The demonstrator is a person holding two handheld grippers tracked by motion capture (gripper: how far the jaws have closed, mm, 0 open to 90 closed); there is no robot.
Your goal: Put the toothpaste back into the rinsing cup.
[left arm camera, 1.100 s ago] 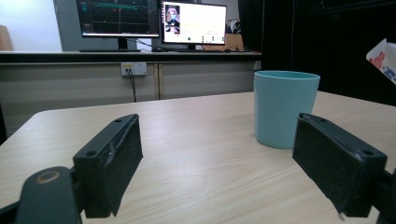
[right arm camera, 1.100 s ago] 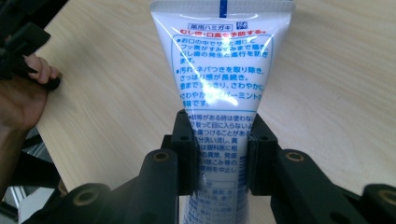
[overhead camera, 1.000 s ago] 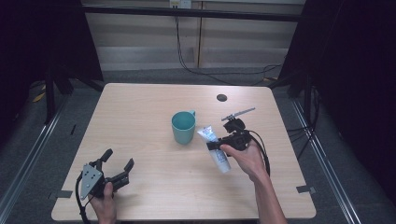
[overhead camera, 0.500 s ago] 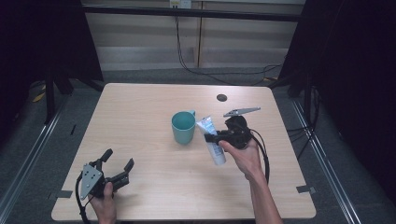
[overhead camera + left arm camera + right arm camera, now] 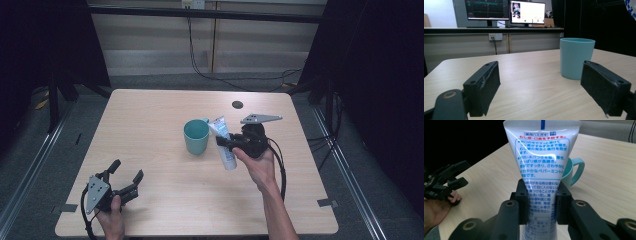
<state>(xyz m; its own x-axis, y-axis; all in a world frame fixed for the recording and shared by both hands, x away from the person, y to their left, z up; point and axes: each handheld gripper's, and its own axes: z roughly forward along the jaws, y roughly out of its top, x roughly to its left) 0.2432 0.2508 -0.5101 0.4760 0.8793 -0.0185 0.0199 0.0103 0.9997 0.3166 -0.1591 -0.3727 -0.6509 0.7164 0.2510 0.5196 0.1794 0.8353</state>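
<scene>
A teal cup [image 5: 196, 136] stands upright near the middle of the table; it also shows ahead of the left jaws [image 5: 576, 57] and behind the tube [image 5: 574, 171]. My right gripper [image 5: 226, 142] is shut on a white toothpaste tube [image 5: 224, 141] just right of the cup, lifted off the table. In the right gripper view the tube [image 5: 541, 162] rises between the two jaws, its flat crimped end up. My left gripper [image 5: 125, 173] rests at the near left of the table, open, with nothing between its pads [image 5: 485, 86].
A small black disc [image 5: 237, 104] lies on the far part of the wooden table [image 5: 150, 115]. Cables trail from the right gripper off the right edge. Monitors stand on a bench beyond the table [image 5: 506, 11]. Dark curtains flank both sides.
My right gripper has carried the toothpaste tube up and leftward toward the cup, tilting it more upright. The left gripper has stayed put.
</scene>
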